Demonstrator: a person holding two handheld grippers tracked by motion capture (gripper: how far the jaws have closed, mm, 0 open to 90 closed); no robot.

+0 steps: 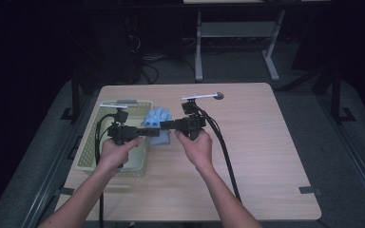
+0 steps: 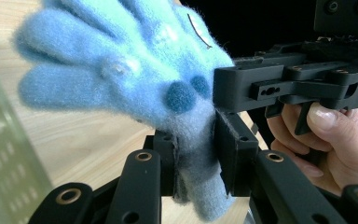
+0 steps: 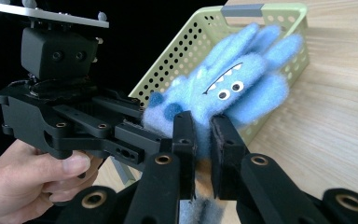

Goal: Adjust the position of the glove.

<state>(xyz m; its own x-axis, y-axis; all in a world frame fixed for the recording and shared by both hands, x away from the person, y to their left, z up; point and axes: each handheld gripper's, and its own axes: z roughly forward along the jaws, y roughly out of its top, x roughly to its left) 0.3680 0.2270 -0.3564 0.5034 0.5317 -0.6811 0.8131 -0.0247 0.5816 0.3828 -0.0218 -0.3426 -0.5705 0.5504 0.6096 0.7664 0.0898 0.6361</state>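
Two grippers, one toy: both pairs of jaws clamp the same blue plush monster (image 1: 156, 117), held in the air between them.
Basket: pale green perforated basket (image 1: 87, 142) sits at 9 o'clock on the wooden table (image 1: 266, 156), under the left hand (image 1: 119, 151); its near rim lies just beside the toy's hanging end.
Left gripper: left gripper (image 2: 196, 154) has its jaws narrow, pinching the toy's grey-blue lower body; the fuzzy limbs fan out toward 11 o'clock in the left gripper view.
Toy: it hangs above the table at the basket's 3 o'clock edge, face with eyes and zigzag mouth turned to the right gripper view (image 3: 223, 88).
Right gripper: right gripper (image 3: 203, 140) is closed tight on the same lower body, right beside the other pair of pads.
Right hand: right hand (image 1: 196, 145) holds its tool at about 12 o'clock of table centre.
Risk, pull: I judge that if the hands drift apart, the soft fabric stretches or slips from one pair of pads.
Risk, drop: a release outside the rim would probably land the toy on the table, not in the basket.
Risk, clash: the two tools sit nearly touching, so a small twist could knock them together.
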